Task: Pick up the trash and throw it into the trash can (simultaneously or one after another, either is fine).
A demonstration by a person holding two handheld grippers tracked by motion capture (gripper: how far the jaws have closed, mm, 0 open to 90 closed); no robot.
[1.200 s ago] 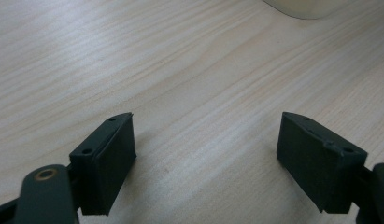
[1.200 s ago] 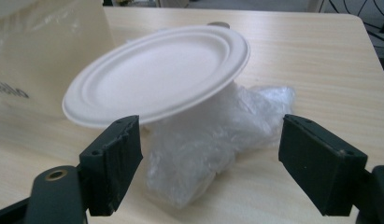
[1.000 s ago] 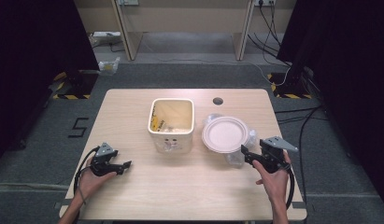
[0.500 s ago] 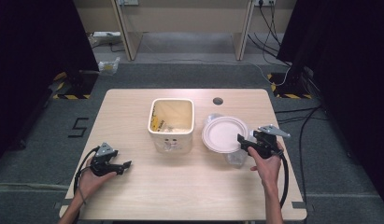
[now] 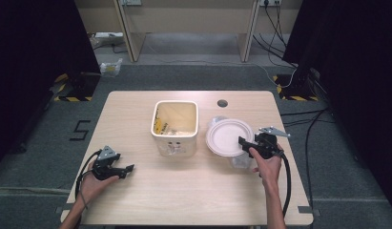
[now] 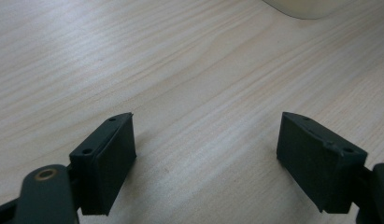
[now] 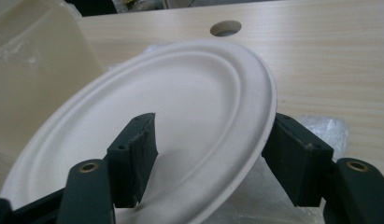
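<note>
your right gripper (image 7: pixel 210 156) straddles the paper plate (image 7: pixel 180 121) rim, jaws spread; close squarely on the rim before lifting.

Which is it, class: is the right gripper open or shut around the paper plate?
Open. The right gripper has its fingers spread wide, straddling the rim of the white paper plate, not yet clamped on it.

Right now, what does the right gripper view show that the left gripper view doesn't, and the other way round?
Right gripper view: the open right gripper straddling the rim of the white paper plate, one jaw over its face, one outside the edge; clear plastic wrap beneath, and the table's round hole. Left gripper view: the open left gripper with nothing between its jaws. Both: the wooden table and part of the cream bin.
</note>
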